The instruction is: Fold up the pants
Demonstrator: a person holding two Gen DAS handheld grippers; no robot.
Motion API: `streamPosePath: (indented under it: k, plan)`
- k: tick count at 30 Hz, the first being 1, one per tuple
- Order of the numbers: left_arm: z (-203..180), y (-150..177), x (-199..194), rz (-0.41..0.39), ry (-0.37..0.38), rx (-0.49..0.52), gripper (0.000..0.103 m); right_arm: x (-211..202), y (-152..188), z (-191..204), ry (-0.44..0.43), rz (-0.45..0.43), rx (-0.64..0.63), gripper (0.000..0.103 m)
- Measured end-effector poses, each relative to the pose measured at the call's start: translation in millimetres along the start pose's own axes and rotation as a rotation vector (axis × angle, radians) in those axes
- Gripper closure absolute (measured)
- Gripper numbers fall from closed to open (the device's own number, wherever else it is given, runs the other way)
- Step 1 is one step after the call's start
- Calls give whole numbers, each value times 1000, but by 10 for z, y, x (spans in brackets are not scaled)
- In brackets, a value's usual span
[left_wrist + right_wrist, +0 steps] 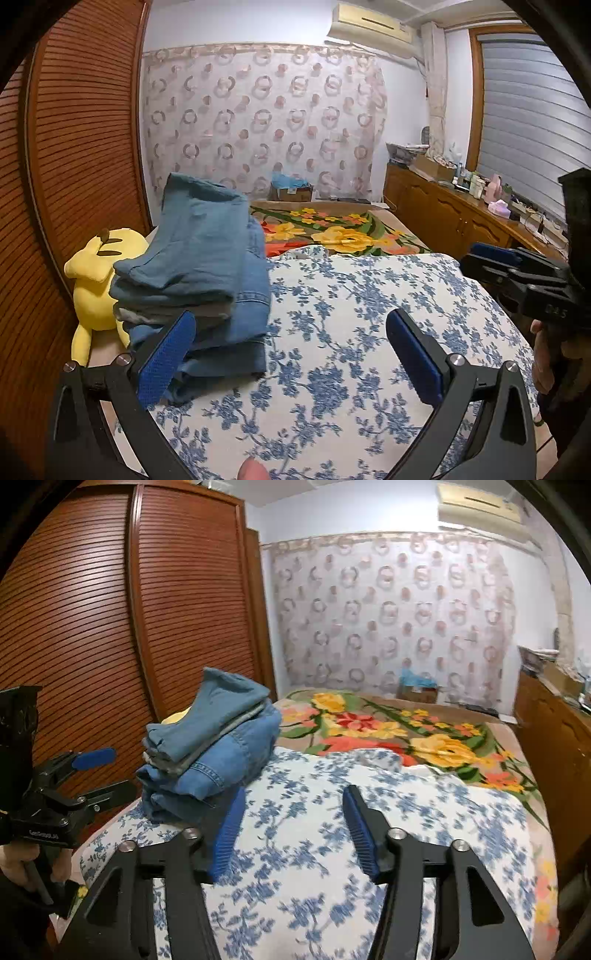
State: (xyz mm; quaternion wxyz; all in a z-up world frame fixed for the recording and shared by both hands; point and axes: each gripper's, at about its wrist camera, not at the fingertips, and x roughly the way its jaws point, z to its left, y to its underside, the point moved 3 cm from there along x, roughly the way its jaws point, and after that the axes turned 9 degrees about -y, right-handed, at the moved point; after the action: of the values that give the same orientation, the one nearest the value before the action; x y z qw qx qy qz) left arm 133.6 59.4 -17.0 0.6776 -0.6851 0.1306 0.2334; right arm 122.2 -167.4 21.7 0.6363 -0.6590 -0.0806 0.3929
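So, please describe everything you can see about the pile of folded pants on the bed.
The pile of folded pants holds several pairs, mostly blue denim, with a thin grey layer between. It sits on the white bedspread with blue flowers, near the bed's edge beside the wooden wardrobe. A yellow plush toy lies against its far side. No claw touches it.

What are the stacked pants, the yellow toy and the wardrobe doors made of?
Stacked pants: likely denim, matte blue, with a stitched seam along one edge; a grey layer sits between them. Yellow toy: looks like soft plush, fuzzy and matte. Wardrobe doors: apparently wood or wood veneer, slatted, with a slight sheen.
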Motion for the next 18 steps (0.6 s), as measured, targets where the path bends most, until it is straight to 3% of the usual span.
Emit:
streamPosePath:
  k: [5, 7, 18]
  plan:
    - [-197, -50, -147, -22, 42, 19, 0, -329, 80, 66, 54, -35, 27, 19]
    - [-265, -75, -207, -33, 52, 20, 0, -424, 106, 67, 71, -45, 41, 15]
    - [-526, -106, -410, -57, 63, 20, 0, -787, 211, 237, 181, -87, 83, 11]
